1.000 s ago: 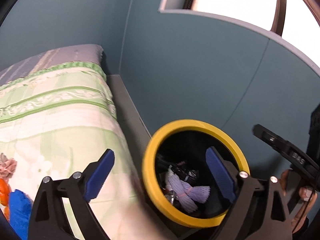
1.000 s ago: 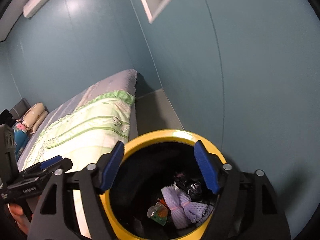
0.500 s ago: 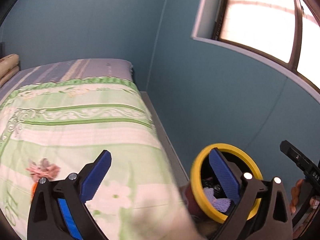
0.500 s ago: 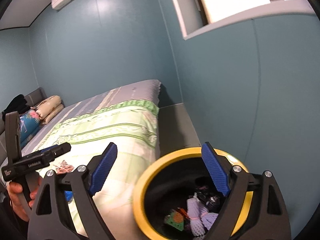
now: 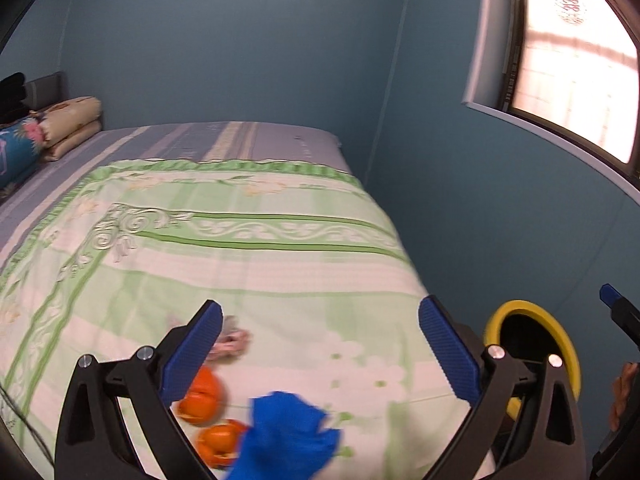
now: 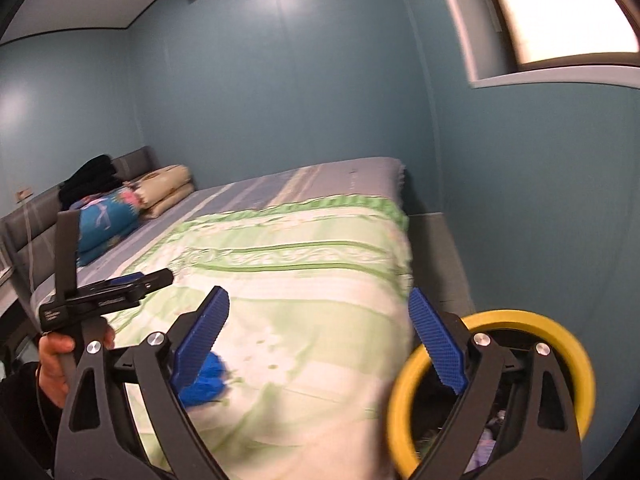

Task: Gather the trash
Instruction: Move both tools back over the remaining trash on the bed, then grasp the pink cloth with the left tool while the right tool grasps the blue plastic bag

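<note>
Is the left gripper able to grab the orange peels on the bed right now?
Probably yes. The left gripper is open and empty, and the orange peels lie uncovered on the quilt near its left finger. Only the blue scrap beside them crowds one edge.

Red characters on the window [image 5: 571, 2] — too blurred to read; nothing else is legible.

Orange peels [image 5: 202, 400], seemingly; yellow-rimmed bin [image 5: 560, 344]
</note>
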The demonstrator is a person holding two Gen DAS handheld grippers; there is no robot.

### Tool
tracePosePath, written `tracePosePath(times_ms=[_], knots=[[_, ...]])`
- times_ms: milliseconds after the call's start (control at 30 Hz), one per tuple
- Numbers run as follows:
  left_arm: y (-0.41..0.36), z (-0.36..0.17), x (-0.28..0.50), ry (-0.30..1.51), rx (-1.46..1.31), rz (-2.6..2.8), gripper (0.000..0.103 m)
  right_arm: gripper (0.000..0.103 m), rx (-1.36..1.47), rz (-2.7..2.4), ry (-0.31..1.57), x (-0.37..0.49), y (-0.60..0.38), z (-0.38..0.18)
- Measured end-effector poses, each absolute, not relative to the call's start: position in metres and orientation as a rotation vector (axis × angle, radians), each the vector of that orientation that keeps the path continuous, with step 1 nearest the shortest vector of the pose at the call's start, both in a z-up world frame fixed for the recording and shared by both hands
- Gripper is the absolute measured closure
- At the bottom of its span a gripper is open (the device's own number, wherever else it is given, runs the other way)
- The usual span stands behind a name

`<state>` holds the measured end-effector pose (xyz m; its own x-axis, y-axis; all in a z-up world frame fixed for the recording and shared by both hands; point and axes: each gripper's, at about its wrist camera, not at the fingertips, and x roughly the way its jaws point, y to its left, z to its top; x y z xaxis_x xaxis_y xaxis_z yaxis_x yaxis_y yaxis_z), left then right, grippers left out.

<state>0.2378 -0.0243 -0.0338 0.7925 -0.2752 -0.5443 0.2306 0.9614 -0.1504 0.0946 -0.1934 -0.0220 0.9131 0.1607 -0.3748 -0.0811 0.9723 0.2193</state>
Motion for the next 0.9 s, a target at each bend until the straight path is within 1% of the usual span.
tracePosePath(times_ms=[200, 433, 900], knots=[[0.024, -0.049, 0.247, 0.619, -0.097, -0.197, 0.008, 0.016, 0.178, 0.228, 0.454, 0.117, -0.144, -0.036], [0.061, -0.082, 0.265, 0.681, -0.133, -0.149, 0.008, 0.015, 0.128, 0.335, 0.529, 0.137, -0.091, -0.061], [0.065, -0.140, 0.307, 0.802, -0.119, -0.149, 0.008, 0.013, -0.037, 0.532, 0.676, 0.163, -0.009, -0.118]])
